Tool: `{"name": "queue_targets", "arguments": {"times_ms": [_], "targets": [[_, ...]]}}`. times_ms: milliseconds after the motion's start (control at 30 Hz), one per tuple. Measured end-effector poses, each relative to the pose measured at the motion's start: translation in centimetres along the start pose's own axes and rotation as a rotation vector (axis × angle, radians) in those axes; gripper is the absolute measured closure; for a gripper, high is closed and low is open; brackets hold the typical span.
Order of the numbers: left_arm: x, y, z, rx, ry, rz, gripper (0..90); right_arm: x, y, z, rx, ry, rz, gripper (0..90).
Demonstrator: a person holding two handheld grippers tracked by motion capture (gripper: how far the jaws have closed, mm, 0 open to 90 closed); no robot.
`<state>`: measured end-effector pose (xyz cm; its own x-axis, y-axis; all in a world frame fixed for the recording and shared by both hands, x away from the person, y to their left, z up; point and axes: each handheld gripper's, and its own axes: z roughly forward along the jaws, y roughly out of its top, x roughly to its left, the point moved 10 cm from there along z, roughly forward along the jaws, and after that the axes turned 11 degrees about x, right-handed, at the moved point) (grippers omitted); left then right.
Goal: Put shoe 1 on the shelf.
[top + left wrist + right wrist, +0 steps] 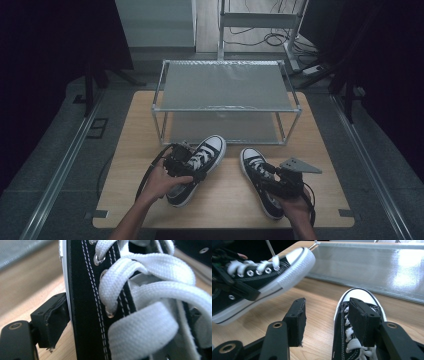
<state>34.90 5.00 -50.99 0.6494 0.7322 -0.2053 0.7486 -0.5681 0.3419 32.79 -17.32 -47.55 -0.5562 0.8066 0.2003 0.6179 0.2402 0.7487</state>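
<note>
Two black canvas sneakers with white laces and white toe caps are here. My left gripper (192,167) is shut on the side wall of the left sneaker (207,150), beside the eyelets. In the left gripper view one pad (53,320) presses the outside of that sneaker (85,302). The sneaker (262,277) hangs tilted above the wood, toe up. The right sneaker (257,185) lies flat on the table. My right gripper (327,315) stands open at it, one jaw over its laces (352,340), the other beside it and clear of it.
A two-level metal shelf rack (227,107) stands at the back of the wooden table (220,205), just beyond the sneakers' toes; its lower shelf (374,270) lies close ahead of the right sneaker. Dark floor and cables surround the table.
</note>
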Motion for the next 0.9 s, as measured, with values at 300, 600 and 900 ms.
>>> {"name": "queue_targets", "arguments": {"times_ms": [300,600,900], "targets": [[-0.4,1.1,-2.0,-0.027,-0.006,0.033,13.5,-0.6,0.2,-0.5,-0.014,-0.004,0.012,48.4],[-1.3,2.3,-3.8,-0.048,-0.015,0.074,13.5,-1.3,0.2,-0.9,-0.023,-0.005,0.036,48.2],[-2.1,4.0,-5.5,-0.071,-0.028,0.1,13.6,-1.7,0.2,-1.1,-0.026,-0.011,0.044,48.0]]}}
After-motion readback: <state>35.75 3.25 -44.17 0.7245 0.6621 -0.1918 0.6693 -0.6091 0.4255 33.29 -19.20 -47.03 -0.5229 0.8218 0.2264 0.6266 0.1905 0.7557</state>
